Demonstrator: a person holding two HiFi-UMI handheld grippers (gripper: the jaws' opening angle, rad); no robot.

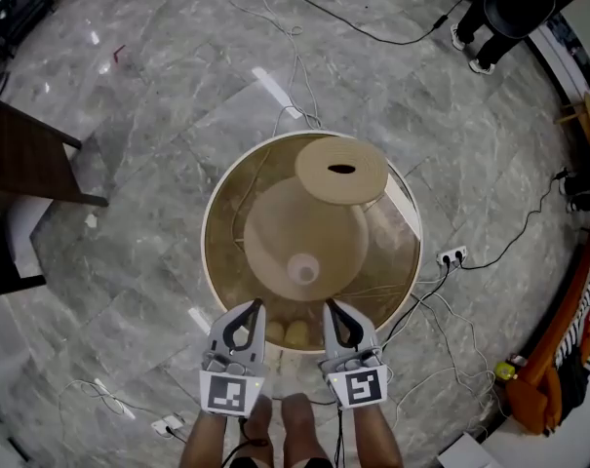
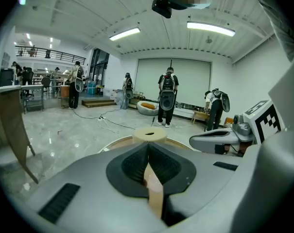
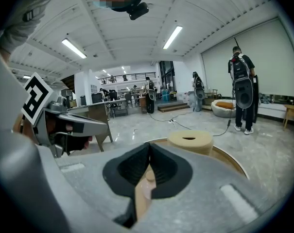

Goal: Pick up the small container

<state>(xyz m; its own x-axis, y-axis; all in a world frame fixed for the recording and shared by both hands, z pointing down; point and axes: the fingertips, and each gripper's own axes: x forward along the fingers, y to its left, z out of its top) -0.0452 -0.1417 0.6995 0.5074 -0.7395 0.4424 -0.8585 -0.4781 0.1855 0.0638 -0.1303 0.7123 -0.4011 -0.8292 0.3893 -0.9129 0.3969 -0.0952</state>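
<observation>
Small container (image 1: 303, 269) ahead of right tool (image 1: 331, 307)

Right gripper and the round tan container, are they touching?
Apart. Head view shows the right gripper at the table near edge, the tan container at its far side.

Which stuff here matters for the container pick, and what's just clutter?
Job:
- tan slotted container, probably the target
- glass table that it sits on
- left tongs and right tongs, both shut, at the near rim

Clutter:
- floor cables
- power strip
- chair
- bystander
- orange bag
</observation>
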